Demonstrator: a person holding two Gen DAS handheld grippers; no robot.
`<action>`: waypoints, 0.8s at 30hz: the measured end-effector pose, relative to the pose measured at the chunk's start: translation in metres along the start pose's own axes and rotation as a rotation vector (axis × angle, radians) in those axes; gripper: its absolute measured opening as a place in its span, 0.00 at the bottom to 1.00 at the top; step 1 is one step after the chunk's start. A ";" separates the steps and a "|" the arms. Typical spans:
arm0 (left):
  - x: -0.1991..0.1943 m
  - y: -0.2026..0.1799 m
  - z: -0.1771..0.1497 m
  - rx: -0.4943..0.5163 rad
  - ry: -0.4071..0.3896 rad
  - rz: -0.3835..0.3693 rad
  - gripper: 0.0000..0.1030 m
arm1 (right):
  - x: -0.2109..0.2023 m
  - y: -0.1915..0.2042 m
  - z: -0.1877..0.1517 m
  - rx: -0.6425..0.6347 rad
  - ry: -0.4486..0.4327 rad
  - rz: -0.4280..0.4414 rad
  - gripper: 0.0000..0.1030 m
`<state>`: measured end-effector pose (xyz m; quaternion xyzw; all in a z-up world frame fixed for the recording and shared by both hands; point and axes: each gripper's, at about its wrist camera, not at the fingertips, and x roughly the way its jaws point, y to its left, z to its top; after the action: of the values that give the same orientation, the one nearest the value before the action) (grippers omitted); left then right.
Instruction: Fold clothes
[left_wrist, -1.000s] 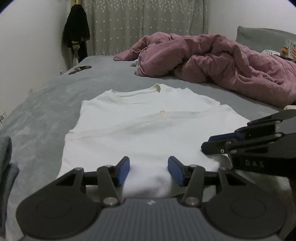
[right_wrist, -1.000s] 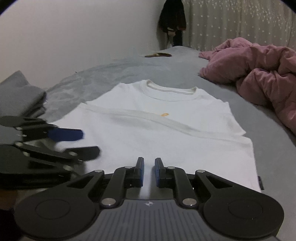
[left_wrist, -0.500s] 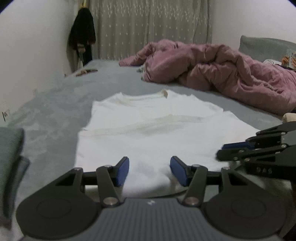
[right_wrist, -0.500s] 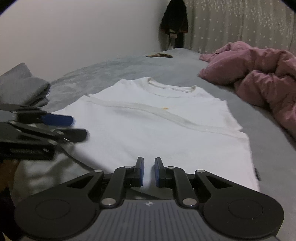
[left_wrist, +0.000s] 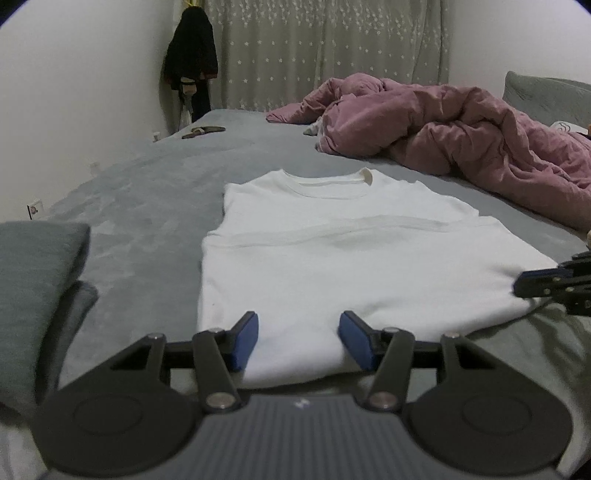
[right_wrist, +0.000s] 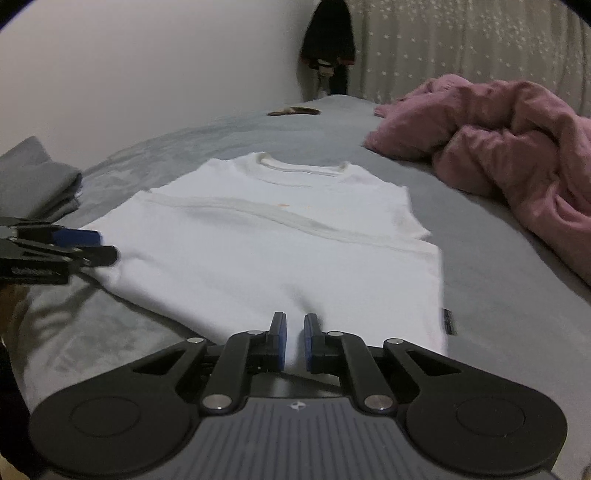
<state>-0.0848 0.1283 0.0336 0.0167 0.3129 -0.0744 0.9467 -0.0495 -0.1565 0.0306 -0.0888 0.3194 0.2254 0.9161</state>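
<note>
A white T-shirt (left_wrist: 351, 258) lies flat on the grey bed (left_wrist: 147, 206), collar at the far end and sleeves folded in. My left gripper (left_wrist: 297, 341) stands open over the near hem by the shirt's left corner, its blue pads apart with fabric below them. It also shows at the left edge of the right wrist view as the left gripper (right_wrist: 99, 245). My right gripper (right_wrist: 294, 339) is closing on the near hem of the T-shirt (right_wrist: 277, 240) toward its right side. White fabric fills the narrow gap, and a small crease runs up from the pads. The right gripper (left_wrist: 532, 284) also shows at the shirt's right corner.
A crumpled pink duvet (left_wrist: 461, 129) covers the far right of the bed. Folded grey clothes (left_wrist: 33, 277) lie at the near left. A dark coat (left_wrist: 192, 59) hangs in the far corner by the curtain, and a small brown item (left_wrist: 203, 131) lies near it.
The two grippers have drawn apart along the near hem, the left one leftward and the right one rightward. The right jaws have narrowed slightly. The shirt lies as before.
</note>
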 end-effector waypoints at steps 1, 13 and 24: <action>-0.001 0.001 -0.001 -0.001 0.000 0.003 0.50 | -0.001 -0.005 -0.002 0.010 0.005 0.002 0.04; -0.009 0.003 -0.004 0.024 -0.006 0.041 0.50 | -0.014 -0.027 -0.009 0.035 0.008 -0.024 0.00; -0.012 0.005 -0.005 0.017 -0.010 0.052 0.50 | -0.011 -0.053 -0.014 0.094 0.074 -0.109 0.00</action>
<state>-0.0968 0.1350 0.0370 0.0326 0.3070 -0.0525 0.9497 -0.0396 -0.2117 0.0278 -0.0711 0.3581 0.1564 0.9177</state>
